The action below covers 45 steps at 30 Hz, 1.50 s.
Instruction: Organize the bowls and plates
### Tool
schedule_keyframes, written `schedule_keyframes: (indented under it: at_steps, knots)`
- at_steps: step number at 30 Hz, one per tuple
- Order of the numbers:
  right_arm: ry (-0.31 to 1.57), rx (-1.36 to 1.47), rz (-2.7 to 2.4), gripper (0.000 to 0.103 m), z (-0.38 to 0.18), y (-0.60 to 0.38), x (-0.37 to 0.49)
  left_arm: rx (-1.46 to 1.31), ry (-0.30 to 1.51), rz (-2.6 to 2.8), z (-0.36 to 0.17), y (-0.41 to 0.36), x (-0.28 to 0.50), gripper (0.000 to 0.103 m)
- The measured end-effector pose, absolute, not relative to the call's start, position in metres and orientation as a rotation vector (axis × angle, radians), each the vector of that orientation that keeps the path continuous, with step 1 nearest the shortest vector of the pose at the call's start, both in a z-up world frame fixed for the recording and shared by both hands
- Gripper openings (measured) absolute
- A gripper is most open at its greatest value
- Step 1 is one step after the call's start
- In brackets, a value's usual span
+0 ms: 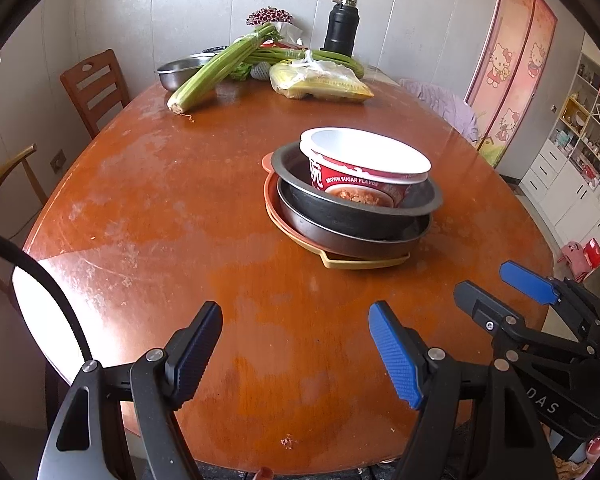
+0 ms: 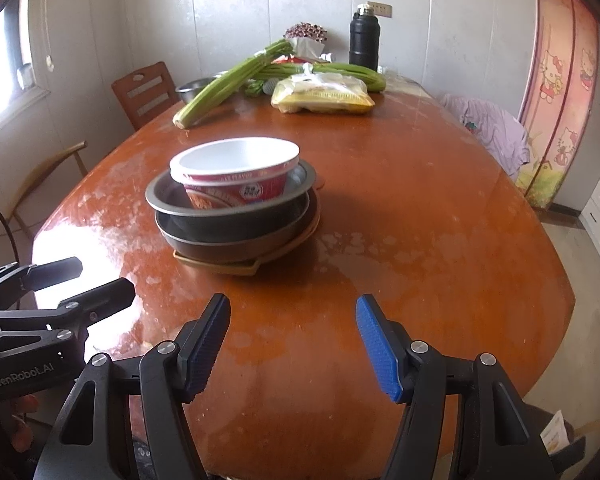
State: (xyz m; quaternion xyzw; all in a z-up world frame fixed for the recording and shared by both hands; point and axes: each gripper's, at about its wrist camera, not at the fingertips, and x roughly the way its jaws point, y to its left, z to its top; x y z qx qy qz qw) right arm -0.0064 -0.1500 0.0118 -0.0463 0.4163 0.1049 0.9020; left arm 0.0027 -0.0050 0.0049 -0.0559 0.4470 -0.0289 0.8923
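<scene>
A stack stands mid-table: a red-and-white paper bowl (image 1: 364, 164) (image 2: 236, 172) sits in a dark metal pan (image 1: 352, 204) (image 2: 228, 208), over a second dark pan (image 1: 352, 236) (image 2: 236, 244), on a flat orange-tan plate (image 1: 364, 262) (image 2: 224, 268). My left gripper (image 1: 296, 344) hovers open over bare wood near the table's front edge, left of and in front of the stack. My right gripper (image 2: 294, 340) is open too, nothing between its fingers, in front of the stack. Each gripper shows in the other's view: the right gripper (image 1: 504, 292) and the left gripper (image 2: 96, 280).
At the far end of the wooden table (image 1: 180, 220) lie celery stalks (image 1: 216, 72), a bagged yellow food pack (image 1: 320, 82), a steel bowl (image 1: 180, 70) and a black flask (image 1: 342, 26). Wooden chairs (image 1: 94, 88) stand at the left; a purple cloth (image 2: 492, 128) drapes at the right.
</scene>
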Motion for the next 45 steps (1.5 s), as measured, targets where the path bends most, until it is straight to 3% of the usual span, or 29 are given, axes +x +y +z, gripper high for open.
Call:
schedule_keyframes:
  at_steps: [45]
  knots:
    - [0.875,-0.124,0.156,0.067,0.005,-0.155,0.005,-0.108,0.934,-0.030,0.002,-0.003,0.008,0.075]
